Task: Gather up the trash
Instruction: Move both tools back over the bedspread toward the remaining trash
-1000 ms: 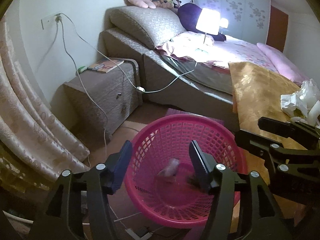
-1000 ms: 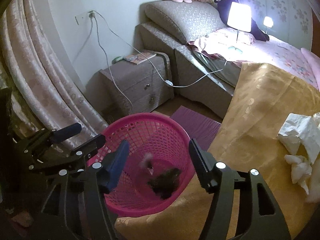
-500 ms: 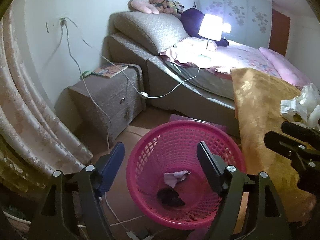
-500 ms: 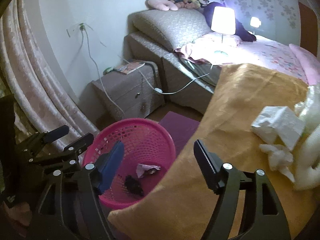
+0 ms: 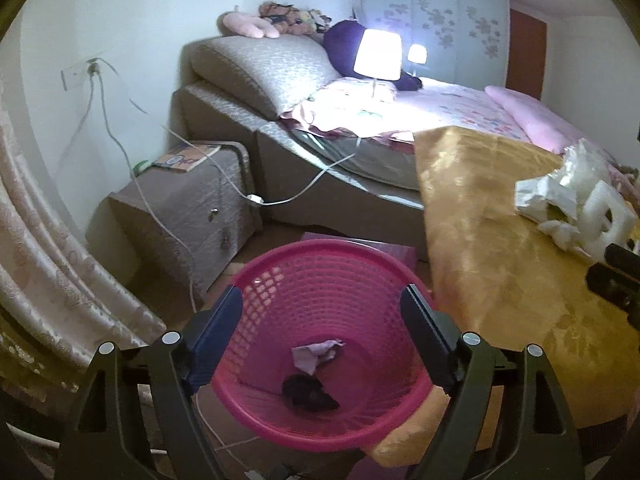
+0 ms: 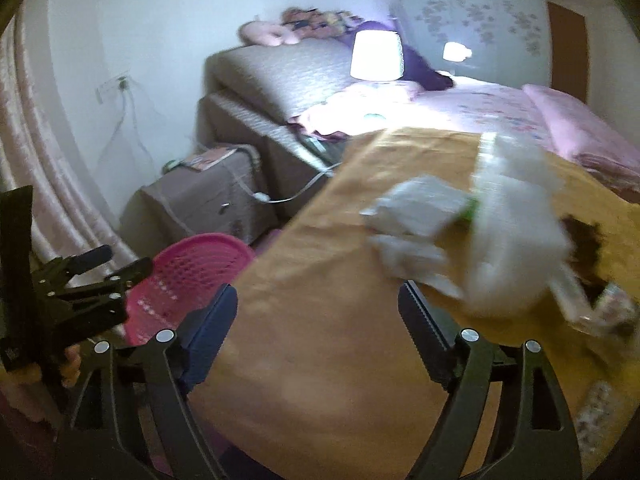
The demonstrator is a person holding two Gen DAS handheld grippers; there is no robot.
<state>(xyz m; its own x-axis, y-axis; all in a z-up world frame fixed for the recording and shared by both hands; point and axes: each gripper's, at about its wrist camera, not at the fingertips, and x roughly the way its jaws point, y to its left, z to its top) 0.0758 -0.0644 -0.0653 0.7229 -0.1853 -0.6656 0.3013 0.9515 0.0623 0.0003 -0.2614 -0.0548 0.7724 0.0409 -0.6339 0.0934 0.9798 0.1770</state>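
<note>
I'm opening both empty grippers, left gripper [image 5: 320, 316] above the pink basket [image 5: 320, 264], right gripper [image 6: 316, 312] nearing the white trash pile [image 6: 460, 236] beside it; I'd straddle one piece squarely.

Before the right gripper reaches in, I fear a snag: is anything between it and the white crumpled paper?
Nothing visible. The right gripper, jaws opening and empty, faces the white crumpled paper across bare golden tablecloth.
</note>
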